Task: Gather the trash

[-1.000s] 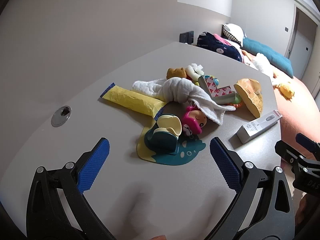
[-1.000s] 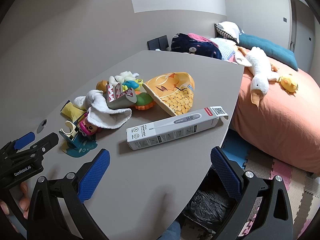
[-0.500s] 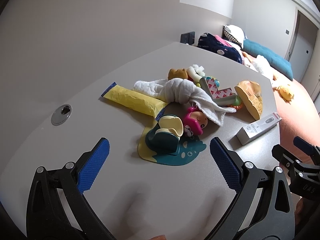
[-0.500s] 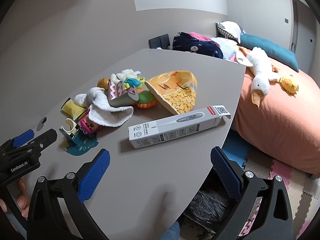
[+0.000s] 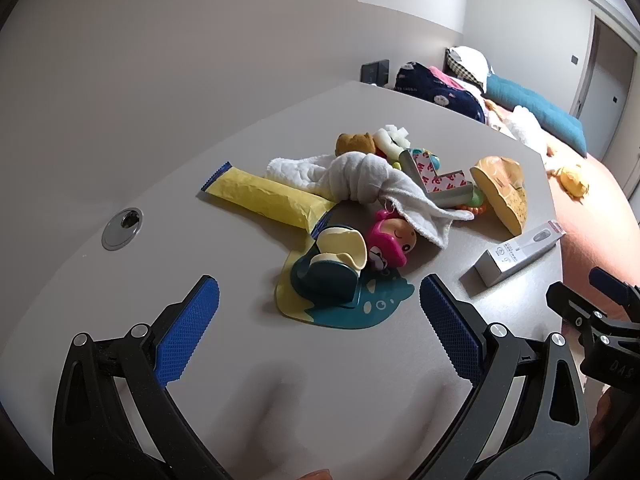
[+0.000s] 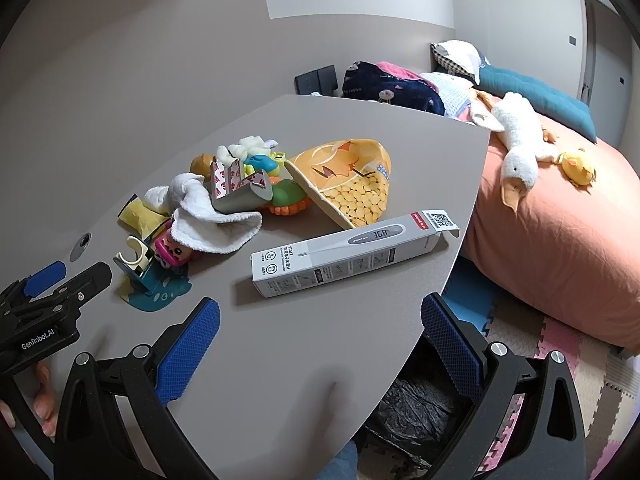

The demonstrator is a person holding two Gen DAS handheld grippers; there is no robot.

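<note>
While both grippers open: 1 thermometer box, 1 yellow wrapper.

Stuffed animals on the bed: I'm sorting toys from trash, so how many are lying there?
2. A white goose plush lies across the orange bedspread, and a small yellow duck plush sits just beside it, toward the bed's far side. Others may be hidden among the bedding.

Soft, even indoor light; faint shadows; sharp focus; strong fisheye bending, dark corners.

towel hiding toys, bin bag under table
</note>
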